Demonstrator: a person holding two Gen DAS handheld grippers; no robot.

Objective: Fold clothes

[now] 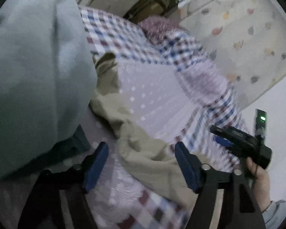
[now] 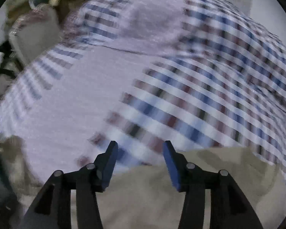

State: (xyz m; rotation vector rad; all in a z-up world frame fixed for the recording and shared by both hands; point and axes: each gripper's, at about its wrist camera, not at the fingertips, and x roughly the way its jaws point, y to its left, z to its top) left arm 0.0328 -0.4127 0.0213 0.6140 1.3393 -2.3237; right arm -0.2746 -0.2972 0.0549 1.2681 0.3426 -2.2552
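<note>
A beige garment [image 1: 143, 152] lies crumpled on a lilac dotted and checked bed cover [image 1: 154, 95]. My left gripper [image 1: 142, 156] hovers over the garment, open, its blue pads [image 1: 96, 168] wide apart and a fold of beige cloth lying loose between them. In the right wrist view the beige garment [image 2: 143, 194] spreads flat beneath my right gripper [image 2: 141, 156], which is open with nothing pinched. The checked cover [image 2: 209, 87] beyond is blurred. The left wrist view also shows the right gripper [image 1: 222, 140] at the right edge, held by a hand [image 1: 259, 175].
A big grey-blue cloth mass [image 1: 34, 72] fills the left of the left wrist view; I cannot tell what it is. White fabric with a small fruit print [image 1: 247, 38] lies at the upper right. Dark clutter [image 1: 152, 3] sits beyond the bed.
</note>
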